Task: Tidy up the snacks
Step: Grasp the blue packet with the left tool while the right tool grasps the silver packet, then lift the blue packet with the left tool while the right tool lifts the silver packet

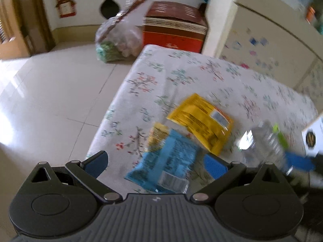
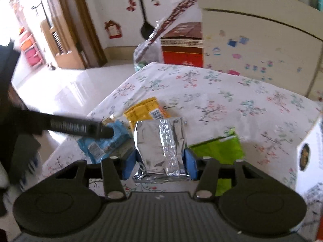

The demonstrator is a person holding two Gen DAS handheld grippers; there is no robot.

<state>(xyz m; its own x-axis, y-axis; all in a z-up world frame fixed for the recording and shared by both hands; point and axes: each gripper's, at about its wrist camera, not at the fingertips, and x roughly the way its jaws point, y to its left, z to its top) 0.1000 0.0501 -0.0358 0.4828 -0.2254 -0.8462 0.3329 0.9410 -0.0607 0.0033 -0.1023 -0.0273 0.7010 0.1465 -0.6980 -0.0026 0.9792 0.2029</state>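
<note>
A blue snack packet [image 1: 167, 167] lies on the flowered tablecloth [image 1: 191, 76], with a yellow packet [image 1: 201, 121] beyond it. My left gripper [image 1: 155, 161] is open, its fingers either side of the blue packet, above it. My right gripper [image 2: 159, 161] is shut on a silver foil packet [image 2: 159, 145], held above the table. In the left wrist view the silver packet [image 1: 264, 143] and a blue pad of the right gripper [image 1: 298, 161] show at right. A green packet [image 2: 220, 149] lies behind the right gripper. The blue packet [image 2: 105, 143] and yellow packet [image 2: 143, 111] also show in the right wrist view, with the left gripper's finger [image 2: 80, 129] over the blue one.
A white box [image 2: 310, 157] stands at the table's right edge. A cream cabinet [image 2: 252, 40] with stickers stands behind the table. A red carton [image 1: 173, 30] and a clear plastic bag [image 1: 117, 38] sit on the tiled floor beyond the table's far corner.
</note>
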